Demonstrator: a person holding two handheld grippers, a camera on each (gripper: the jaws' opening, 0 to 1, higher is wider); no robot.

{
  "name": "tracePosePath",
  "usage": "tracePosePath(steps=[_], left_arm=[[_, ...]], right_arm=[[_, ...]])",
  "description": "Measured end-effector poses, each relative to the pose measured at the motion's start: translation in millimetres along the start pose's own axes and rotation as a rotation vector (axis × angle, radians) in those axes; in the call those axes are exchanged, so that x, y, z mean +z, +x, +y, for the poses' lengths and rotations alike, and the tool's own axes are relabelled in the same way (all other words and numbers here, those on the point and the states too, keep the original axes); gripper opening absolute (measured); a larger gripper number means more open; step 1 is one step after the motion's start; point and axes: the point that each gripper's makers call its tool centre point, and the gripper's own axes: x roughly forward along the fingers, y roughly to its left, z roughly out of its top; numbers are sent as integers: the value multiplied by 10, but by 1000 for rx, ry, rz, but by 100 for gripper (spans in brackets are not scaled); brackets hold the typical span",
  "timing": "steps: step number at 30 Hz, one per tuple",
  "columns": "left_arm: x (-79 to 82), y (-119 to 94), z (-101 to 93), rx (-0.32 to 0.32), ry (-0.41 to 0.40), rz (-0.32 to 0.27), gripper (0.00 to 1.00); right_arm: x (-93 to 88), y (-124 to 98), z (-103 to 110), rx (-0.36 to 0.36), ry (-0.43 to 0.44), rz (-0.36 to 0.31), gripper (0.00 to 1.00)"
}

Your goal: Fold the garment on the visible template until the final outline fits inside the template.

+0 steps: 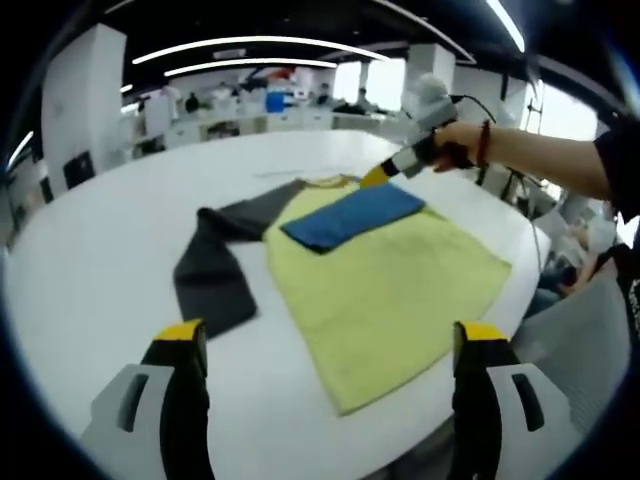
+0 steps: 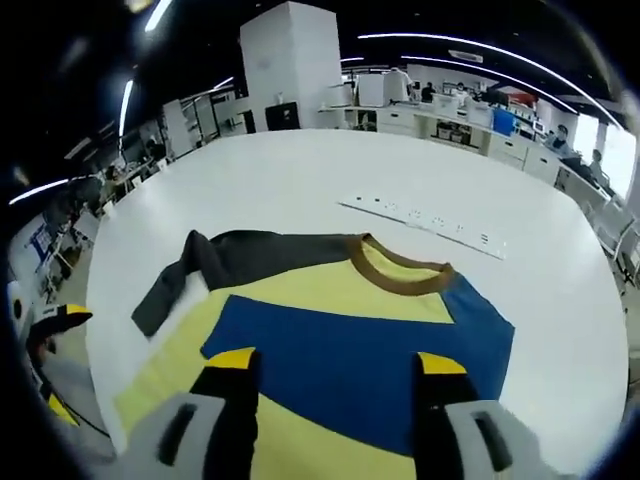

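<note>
We hold the left gripper (image 1: 325, 350) low over the near edge of the round white tabletop (image 1: 90, 250), jaws wide apart and empty. Our right hand (image 1: 462, 142) reaches in, its right gripper (image 2: 330, 365) spread open, gripping nothing, above the T-shirt (image 2: 340, 320), which lies flat mid-table, blue sleeve folded across the yellow body, grey sleeve outstretched.

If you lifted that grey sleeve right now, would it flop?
Probably yes: the grey sleeve already lies creased and bent on the white table, so it looks limp. It likely weighs little, and would tug the yellow shirt along.
</note>
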Motion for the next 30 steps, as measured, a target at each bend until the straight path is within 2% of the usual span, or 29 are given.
tracePosePath(steps=[5, 7, 9, 16, 23, 30], left_arm=[[-8, -5, 7, 3, -1, 2, 99], [-23, 4, 16, 4, -6, 5, 99], [-32, 5, 12, 4, -4, 12, 99], [-48, -10, 26, 7, -8, 16, 99], [-38, 1, 13, 1, -4, 18, 99], [-30, 10, -2, -8, -15, 16, 99]], right_arm=[[-139, -126, -238, -34, 19, 16, 63], [-155, -164, -338, -68, 54, 2, 59], [-214, -211, -445, -97, 43, 8, 52], [-436, -296, -794, -163, 99, 21, 48], [-700, -325, -911, -183, 170, 44, 37], [-836, -286, -981, -201, 186, 45, 25]])
